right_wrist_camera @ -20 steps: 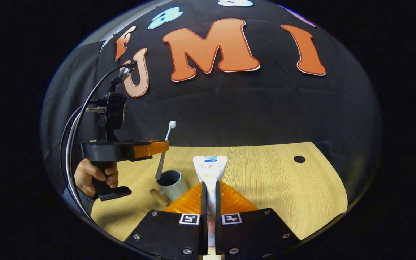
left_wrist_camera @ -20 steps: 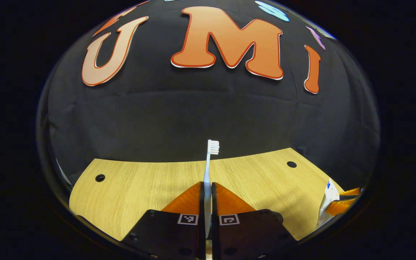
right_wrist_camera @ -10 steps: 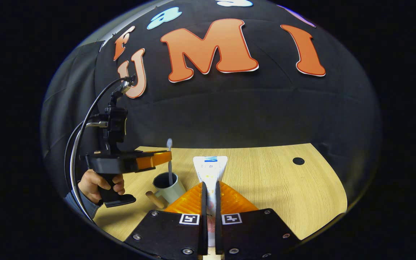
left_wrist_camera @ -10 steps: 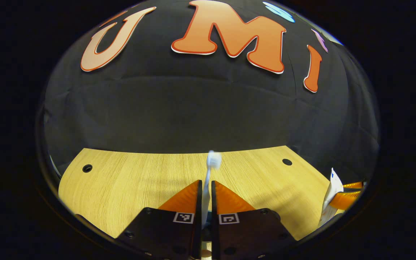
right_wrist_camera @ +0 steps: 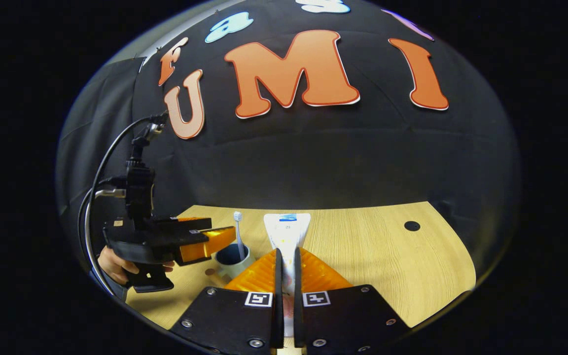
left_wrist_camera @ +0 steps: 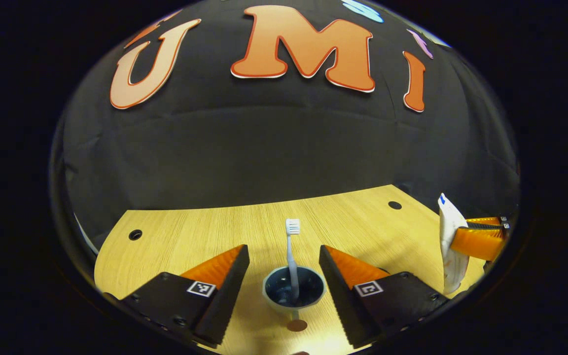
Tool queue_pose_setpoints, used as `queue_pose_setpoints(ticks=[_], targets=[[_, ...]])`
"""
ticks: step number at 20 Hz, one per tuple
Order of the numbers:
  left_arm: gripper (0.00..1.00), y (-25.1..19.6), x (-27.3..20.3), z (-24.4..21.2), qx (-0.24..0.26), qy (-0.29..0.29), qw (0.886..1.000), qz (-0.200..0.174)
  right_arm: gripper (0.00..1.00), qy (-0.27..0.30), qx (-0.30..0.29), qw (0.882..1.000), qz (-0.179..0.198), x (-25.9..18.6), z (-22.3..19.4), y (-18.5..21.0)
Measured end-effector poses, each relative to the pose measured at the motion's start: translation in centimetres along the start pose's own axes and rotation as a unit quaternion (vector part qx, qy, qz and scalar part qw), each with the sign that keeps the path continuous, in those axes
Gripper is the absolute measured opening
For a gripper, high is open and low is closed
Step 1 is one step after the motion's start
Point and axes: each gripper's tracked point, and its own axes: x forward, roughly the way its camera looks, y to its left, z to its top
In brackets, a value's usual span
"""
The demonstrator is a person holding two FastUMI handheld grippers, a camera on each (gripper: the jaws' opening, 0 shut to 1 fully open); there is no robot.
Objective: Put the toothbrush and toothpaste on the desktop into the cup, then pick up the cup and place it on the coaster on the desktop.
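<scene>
A white toothbrush point(left_wrist_camera: 291, 256) stands bristles-up in a pale cup point(left_wrist_camera: 294, 292) with a dark inside. My left gripper point(left_wrist_camera: 284, 251) is open, its fingers on either side of the cup and touching nothing. In the right gripper view the same cup point(right_wrist_camera: 232, 257) and toothbrush point(right_wrist_camera: 238, 231) sit left of centre, with the left gripper point(right_wrist_camera: 200, 241) beside them. My right gripper point(right_wrist_camera: 286, 256) is shut on a white toothpaste tube point(right_wrist_camera: 287, 231), which sticks up between its fingers. That tube point(left_wrist_camera: 449, 246) also appears at the right edge of the left gripper view.
The wooden desktop point(right_wrist_camera: 372, 256) has round cable holes point(right_wrist_camera: 411, 226) near its far edge point(left_wrist_camera: 135, 234). A short wooden cup handle point(left_wrist_camera: 296, 325) points toward me. A hand point(right_wrist_camera: 111, 264) holds the left gripper's grip at the left, with cables rising above it.
My left gripper lowered the toothbrush into the cup and opened, letting it go. The right gripper has held still with the toothpaste.
</scene>
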Motion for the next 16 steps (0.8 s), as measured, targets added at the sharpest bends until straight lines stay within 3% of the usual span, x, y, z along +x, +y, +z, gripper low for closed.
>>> queue_pose_setpoints(ticks=[1, 16], targets=[[1.0, 0.1, -0.5, 0.1, 0.001, -0.005, 1.0, 0.0, 0.08, -0.011, -0.008, 1.0, 0.004, 0.1, 0.5, 0.5], [1.0, 3.4, -10.5, 2.8, 0.017, -0.107, 0.994, 0.027, 0.08, -0.098, -0.04, 0.994, 0.033, 5.1, 5.1, 7.2]])
